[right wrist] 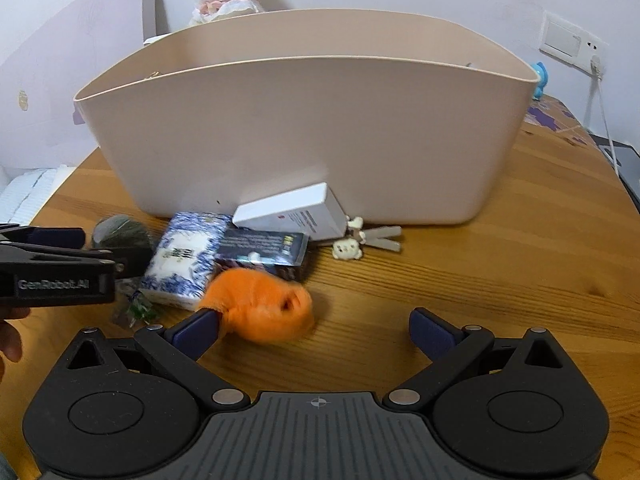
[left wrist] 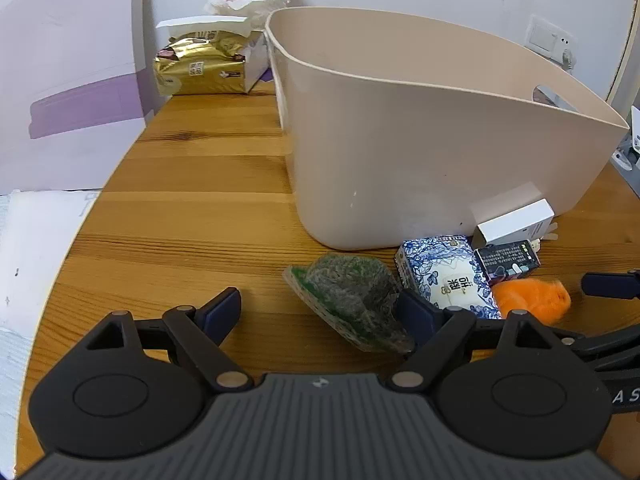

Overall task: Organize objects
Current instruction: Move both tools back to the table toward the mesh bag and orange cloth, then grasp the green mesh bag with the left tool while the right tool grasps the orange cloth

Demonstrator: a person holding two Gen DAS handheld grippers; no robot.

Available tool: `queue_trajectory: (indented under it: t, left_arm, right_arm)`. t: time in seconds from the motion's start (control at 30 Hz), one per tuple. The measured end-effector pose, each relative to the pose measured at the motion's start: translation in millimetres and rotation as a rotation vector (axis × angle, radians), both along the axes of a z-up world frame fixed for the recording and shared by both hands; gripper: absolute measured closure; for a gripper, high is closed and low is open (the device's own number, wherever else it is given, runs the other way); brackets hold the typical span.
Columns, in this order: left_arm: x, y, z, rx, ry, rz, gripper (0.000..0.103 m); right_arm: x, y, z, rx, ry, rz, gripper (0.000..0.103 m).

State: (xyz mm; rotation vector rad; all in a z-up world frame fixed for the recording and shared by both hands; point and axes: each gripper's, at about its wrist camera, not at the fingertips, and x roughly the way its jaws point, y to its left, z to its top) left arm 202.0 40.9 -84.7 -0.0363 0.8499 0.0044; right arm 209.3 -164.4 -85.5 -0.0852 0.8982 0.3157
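Left tool [left wrist: 320, 312] released, straddling green packet [left wrist: 352, 300] on tabletop [left wrist: 192, 216]. Right tool [right wrist: 314, 330] released, left finger touching orange toy [right wrist: 264, 304]. Beige bin [right wrist: 304, 136] behind.

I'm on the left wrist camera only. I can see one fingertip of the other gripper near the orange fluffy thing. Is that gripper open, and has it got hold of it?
Observer: The right gripper is open. The orange fluffy toy touches only one finger and is not clamped.
Operator: Is there anything past the white box?
Observer: Yes, a small cream bear charm lies on the table beside the white box.
Operator: And beyond the bin's far end?
Observer: A small blue toy sits just past the beige bin, below the wall socket.
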Motion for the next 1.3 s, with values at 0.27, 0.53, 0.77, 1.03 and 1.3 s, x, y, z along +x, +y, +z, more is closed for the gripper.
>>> queue_trajectory:
  t: [0.27, 0.53, 0.77, 1.03, 1.3]
  left_arm:
    - [-0.5, 1.1, -1.5, -0.028, -0.022, -0.017, 0.022]
    - [-8.0, -8.8, 1.4, -0.051, -0.055, -0.1, 0.064]
    - [-17.1, -12.8, 5.6, -0.038, -0.079, -0.123, 0.071]
    - [-30.5, -7.7, 12.0, -0.045, -0.084, -0.106, 0.078]
    - [-50.1, -3.7, 24.5, -0.041, -0.11, -0.089, 0.078]
  right_arm:
    - [-3.6, 5.8, 1.1, -0.017, -0.022, 0.037, 0.041]
    - [-11.3, 7.1, 6.3, 0.003, -0.013, 0.046, 0.089]
    - [-19.2, 4.7, 9.2, 0.008, -0.009, 0.037, 0.092]
    - [-39.4, -0.9, 24.1, 0.025, -0.042, 0.024, 0.092]
    - [-56.7, -15.3, 46.3, 0.041, -0.092, 0.002, 0.092]
